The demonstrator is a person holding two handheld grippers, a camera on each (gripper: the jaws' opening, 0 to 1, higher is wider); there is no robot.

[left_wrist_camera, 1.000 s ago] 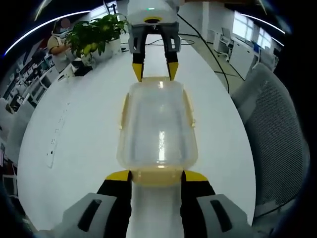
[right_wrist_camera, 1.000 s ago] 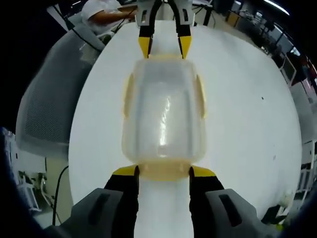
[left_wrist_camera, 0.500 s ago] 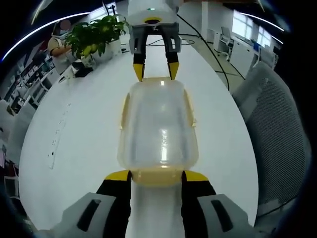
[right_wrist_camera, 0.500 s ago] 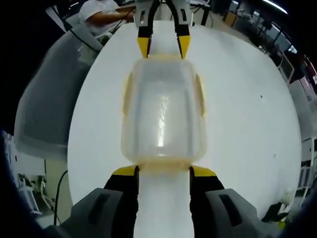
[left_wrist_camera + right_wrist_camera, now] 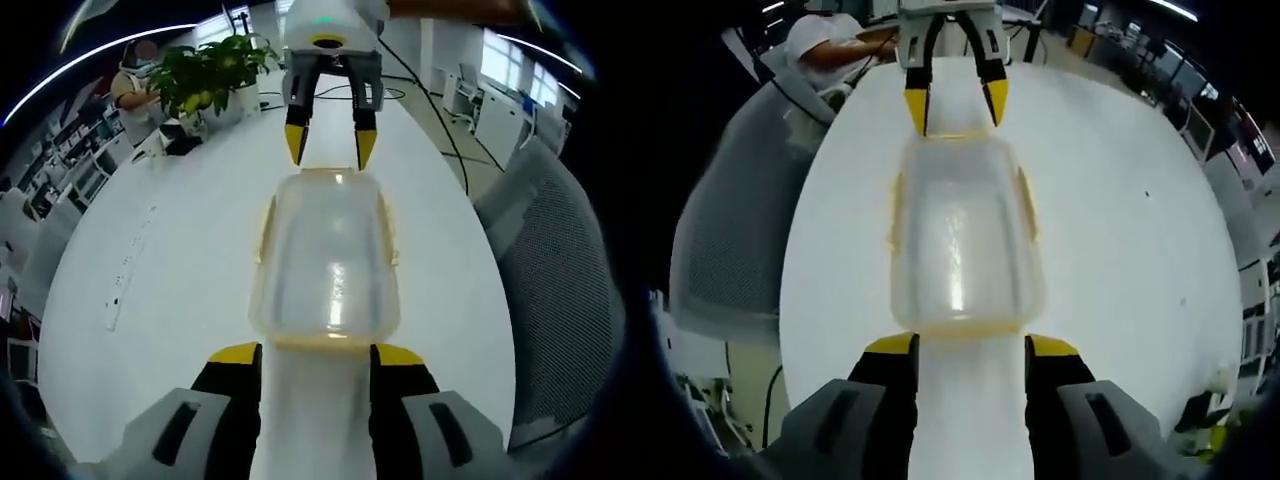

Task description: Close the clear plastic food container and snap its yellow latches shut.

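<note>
The clear plastic container [image 5: 325, 265] lies lengthwise on the white table [image 5: 170, 270] with its lid on top. Yellow latches [image 5: 267, 218] run along its long sides and a yellow strip edges each end. My left gripper [image 5: 317, 356] is open, its yellow-tipped jaws just short of the near end and apart from it. My right gripper [image 5: 330, 146] faces it from the far end, also open. In the right gripper view the container [image 5: 960, 235] lies between the right gripper [image 5: 970, 347] at the near end and the left gripper [image 5: 953, 108] at the far end.
A grey mesh chair [image 5: 560, 270] stands beside the table's edge; it is the same chair [image 5: 725, 230] as in the right gripper view. A potted plant [image 5: 205, 75] and a seated person [image 5: 135, 85] are at the table's far end. A cable [image 5: 435, 110] trails off the table.
Both grippers have drawn back a little from the container's ends; the end latches no longer sit between the jaw tips. The container has stayed in place.
</note>
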